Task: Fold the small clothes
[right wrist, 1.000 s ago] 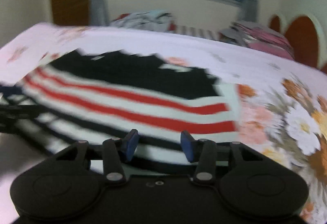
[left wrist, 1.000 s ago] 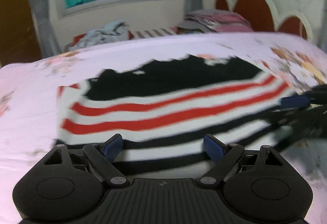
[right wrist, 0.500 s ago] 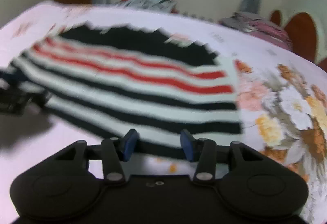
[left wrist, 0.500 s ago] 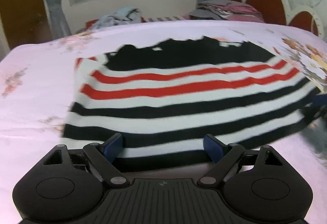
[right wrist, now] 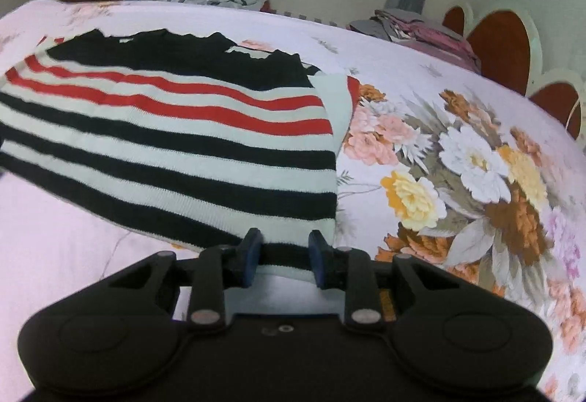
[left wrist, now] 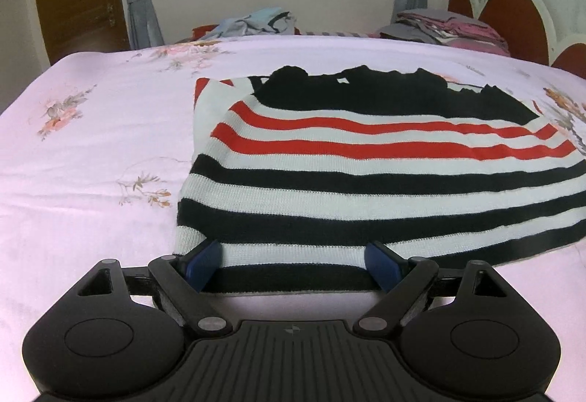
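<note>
A knitted sweater (left wrist: 366,189) with black, white and red stripes lies flat on the pink flowered bedsheet (left wrist: 91,145). In the left wrist view my left gripper (left wrist: 293,257) stands wide open at the near hem, close to the sweater's left corner, and the black hem band runs between its blue pads. The right wrist view shows the sweater (right wrist: 164,152) again. My right gripper (right wrist: 285,251) is at the near right corner. Its jaws are closing with the hem flat between them, and no fabric looks pinched.
A crumpled pile of clothes (left wrist: 252,24) and a folded stack (left wrist: 447,28) sit at the far edge of the bed. A brown scalloped headboard (right wrist: 501,43) rises on the right. Bare sheet lies left of the sweater, and a large flower print (right wrist: 468,174) to its right.
Both grippers have come in lower over the near hem, and the blur has gone. The right gripper's jaws have narrowed. The left gripper's jaws keep the same width.
</note>
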Demonstrator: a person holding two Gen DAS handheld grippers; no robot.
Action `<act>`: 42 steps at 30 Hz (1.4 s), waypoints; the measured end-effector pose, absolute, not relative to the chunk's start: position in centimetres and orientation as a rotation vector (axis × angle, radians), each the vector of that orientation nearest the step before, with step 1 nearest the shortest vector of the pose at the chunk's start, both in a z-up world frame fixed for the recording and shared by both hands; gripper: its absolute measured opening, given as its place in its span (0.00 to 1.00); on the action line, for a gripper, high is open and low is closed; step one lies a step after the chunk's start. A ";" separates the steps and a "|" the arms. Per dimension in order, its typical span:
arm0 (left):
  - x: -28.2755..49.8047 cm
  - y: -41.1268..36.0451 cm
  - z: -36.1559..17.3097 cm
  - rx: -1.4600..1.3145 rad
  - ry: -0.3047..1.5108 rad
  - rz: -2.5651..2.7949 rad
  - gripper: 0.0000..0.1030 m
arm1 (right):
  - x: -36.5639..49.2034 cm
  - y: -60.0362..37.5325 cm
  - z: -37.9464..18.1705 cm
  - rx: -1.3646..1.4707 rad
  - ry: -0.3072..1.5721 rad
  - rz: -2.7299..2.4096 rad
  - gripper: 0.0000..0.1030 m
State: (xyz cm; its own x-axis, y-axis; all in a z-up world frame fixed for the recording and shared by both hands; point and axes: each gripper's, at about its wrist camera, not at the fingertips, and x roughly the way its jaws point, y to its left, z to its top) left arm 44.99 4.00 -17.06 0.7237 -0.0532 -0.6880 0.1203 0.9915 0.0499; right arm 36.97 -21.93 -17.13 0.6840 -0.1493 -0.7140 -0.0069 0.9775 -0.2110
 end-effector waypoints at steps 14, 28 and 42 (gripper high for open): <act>44.6 4.3 -16.5 0.084 0.764 -0.095 0.84 | 37.0 -21.6 -15.8 -0.199 0.834 -0.082 0.26; 44.2 5.2 -16.3 0.037 0.789 -0.091 0.84 | 36.2 -23.9 -15.8 -0.102 0.838 -0.090 0.36; 41.8 8.4 -17.3 -0.457 0.835 -0.017 0.46 | 33.1 -22.7 -13.7 0.074 0.742 0.021 0.08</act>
State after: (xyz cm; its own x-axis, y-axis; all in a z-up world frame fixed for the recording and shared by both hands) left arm 41.79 8.43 -17.28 0.6766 -0.1910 -0.7112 -0.1624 0.9033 -0.3971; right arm 33.12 -22.74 -13.71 0.7370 0.0457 -0.6744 0.0069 0.9972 0.0751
